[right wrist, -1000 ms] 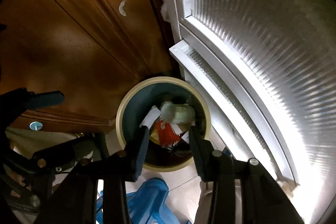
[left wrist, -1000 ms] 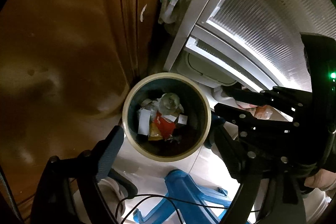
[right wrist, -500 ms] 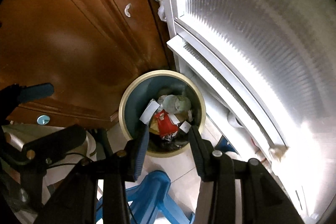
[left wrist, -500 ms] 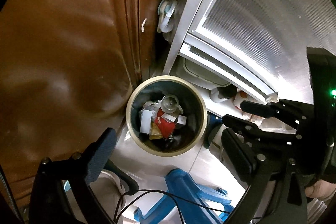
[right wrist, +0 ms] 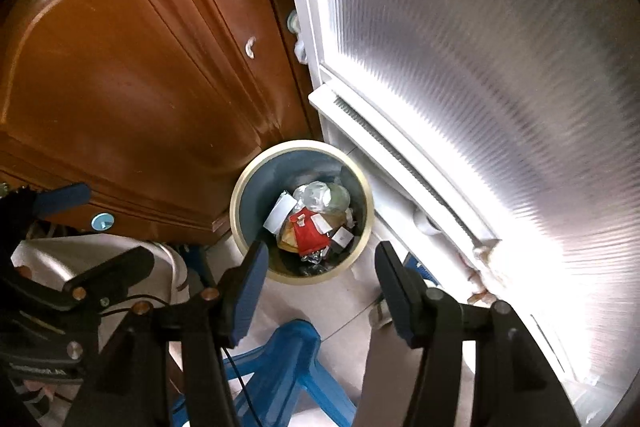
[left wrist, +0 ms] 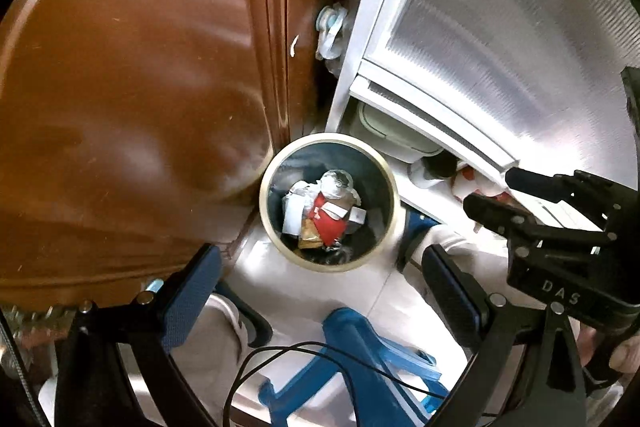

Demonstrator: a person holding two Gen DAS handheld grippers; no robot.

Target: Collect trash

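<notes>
both jaws stand apart with nothing between them; the right gripper point(right wrist: 318, 291) has just been opening, and the left gripper point(left wrist: 320, 287) gapes wide. risk: a black cable point(left wrist: 280, 355) snagging on the blue stool point(left wrist: 360, 367). mid-frame, the bin point(right wrist: 240, 223) holds a red wrapper point(right wrist: 308, 235), paper and crumpled plastic.

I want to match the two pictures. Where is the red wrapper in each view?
Left wrist: the red wrapper lies in the bin, just below picture centre.
Right wrist: the red wrapper lies in the bin, just below centre, above the gap between the fingers.
Shared landmark: the blue stool below the bin.
</notes>
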